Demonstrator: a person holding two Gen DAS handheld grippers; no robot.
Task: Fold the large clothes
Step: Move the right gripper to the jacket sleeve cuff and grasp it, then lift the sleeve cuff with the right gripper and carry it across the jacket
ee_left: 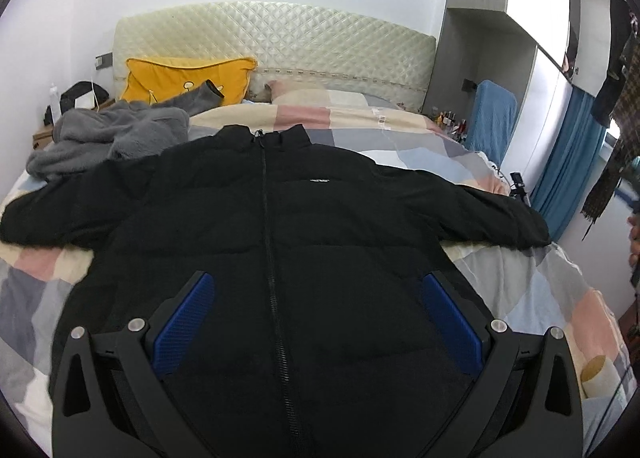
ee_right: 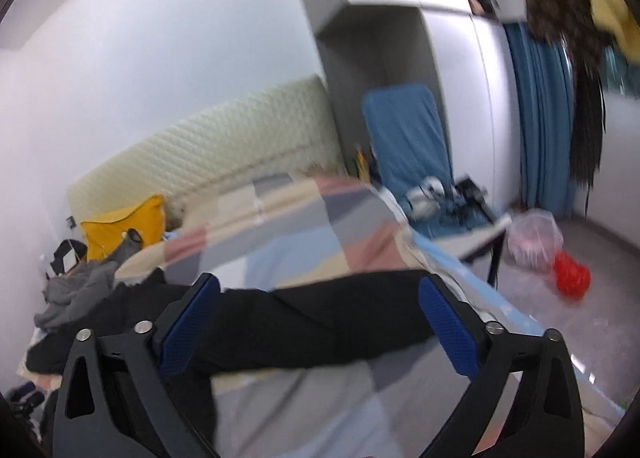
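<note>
Black jacket (ee_left: 280, 226) spread flat, zipped.
I have the left gripper (ee_left: 318, 298) gaping over its hem; the right gripper (ee_right: 320, 300) gapes empty above one sleeve (ee_right: 320, 318).

From my remote station I count the following items. Garments on the bed (ee_left: 540, 290): one black jacket (ee_left: 320, 226), with two sleeves spread out, and one grey fleece garment (ee_left: 108, 138). Cushions: one yellow pillow (ee_left: 180, 78). Headboards: one, quilted cream (ee_left: 280, 42). Bedding: one patchwork cover, shared with the bed. Chairs: one, draped in blue cloth (ee_right: 412, 138). Curtains: one blue (ee_left: 568, 170). Floor items in the right wrist view: one clear plastic bag (ee_right: 534, 238) and one red object (ee_right: 572, 276). Blue pads visible: two per view, four in total.
</note>
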